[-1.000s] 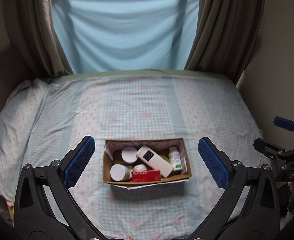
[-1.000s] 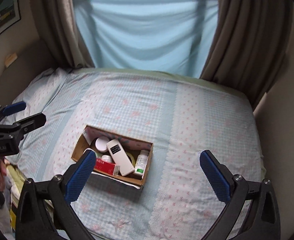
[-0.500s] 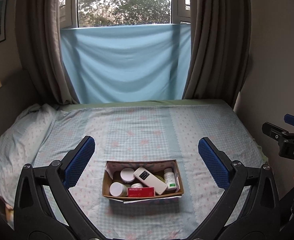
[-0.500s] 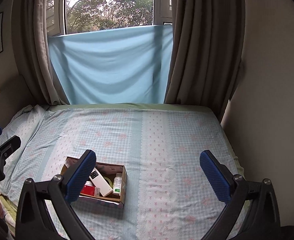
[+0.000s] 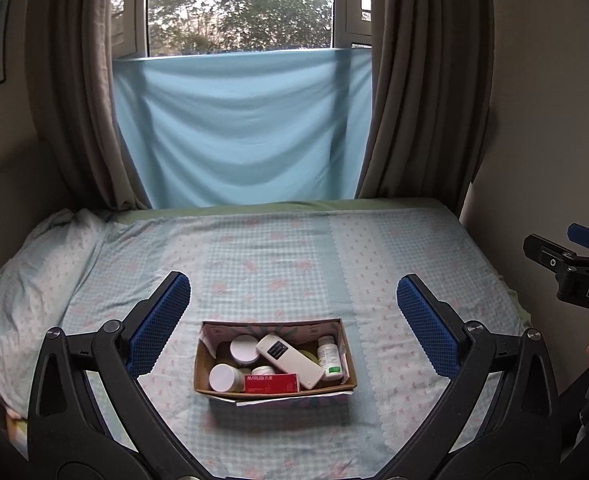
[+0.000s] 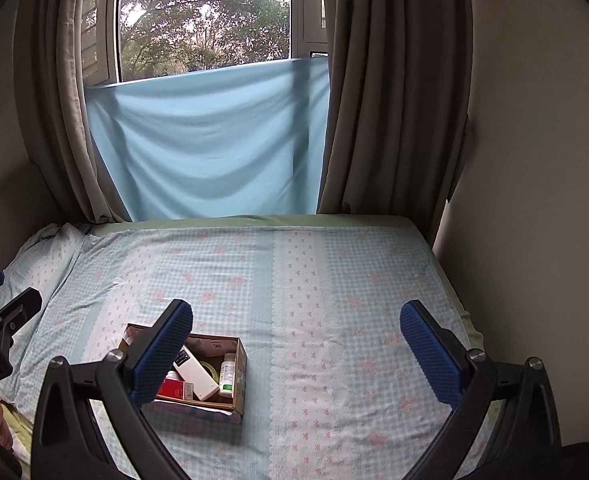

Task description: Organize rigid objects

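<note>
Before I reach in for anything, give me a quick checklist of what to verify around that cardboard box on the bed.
1. Left gripper open and empty: ok.
2. Right gripper open and empty: ok.
3. Cardboard box flat on the bed, top open: ok.
4. White remote lying on top, reachable: ok.
5. Red box free to lift: cannot tell, remote's end may overlap it.
6. Bed beside the box bare for sorting: ok.

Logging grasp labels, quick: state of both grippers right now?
Left gripper: open, empty, above the brown cardboard box.
Right gripper: open, empty.
</note>
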Tool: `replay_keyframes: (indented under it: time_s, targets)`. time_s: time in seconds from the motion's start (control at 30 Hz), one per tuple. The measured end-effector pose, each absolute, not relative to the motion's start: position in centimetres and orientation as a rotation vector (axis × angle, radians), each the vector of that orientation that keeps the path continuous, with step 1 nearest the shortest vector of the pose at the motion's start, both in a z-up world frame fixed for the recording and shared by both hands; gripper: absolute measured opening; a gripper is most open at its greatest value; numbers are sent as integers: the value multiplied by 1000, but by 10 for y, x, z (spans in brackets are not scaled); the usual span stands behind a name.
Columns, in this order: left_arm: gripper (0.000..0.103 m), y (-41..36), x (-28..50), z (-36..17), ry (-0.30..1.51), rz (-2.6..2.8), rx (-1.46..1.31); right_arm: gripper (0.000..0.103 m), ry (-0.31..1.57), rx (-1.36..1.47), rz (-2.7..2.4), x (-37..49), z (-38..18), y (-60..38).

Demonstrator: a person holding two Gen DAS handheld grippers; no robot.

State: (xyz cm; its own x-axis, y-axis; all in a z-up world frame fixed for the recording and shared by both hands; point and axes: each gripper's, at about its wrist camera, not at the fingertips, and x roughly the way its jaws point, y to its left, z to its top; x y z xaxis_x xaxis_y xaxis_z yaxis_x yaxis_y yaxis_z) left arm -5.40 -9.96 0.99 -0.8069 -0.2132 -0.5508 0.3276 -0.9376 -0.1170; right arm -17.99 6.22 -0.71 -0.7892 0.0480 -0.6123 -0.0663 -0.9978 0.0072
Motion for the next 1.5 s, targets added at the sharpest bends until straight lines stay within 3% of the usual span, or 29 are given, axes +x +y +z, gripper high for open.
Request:
replay_keyframes:
  time_s: [1.17, 1.5]
  targets:
    - [103, -91, -55, 8, 306, -2694, 784, 103, 53, -975, 2897, -179, -6, 74]
    - [103, -85, -57, 11, 198, -2650, 727, 103, 50, -969, 2889, -180, -6, 76]
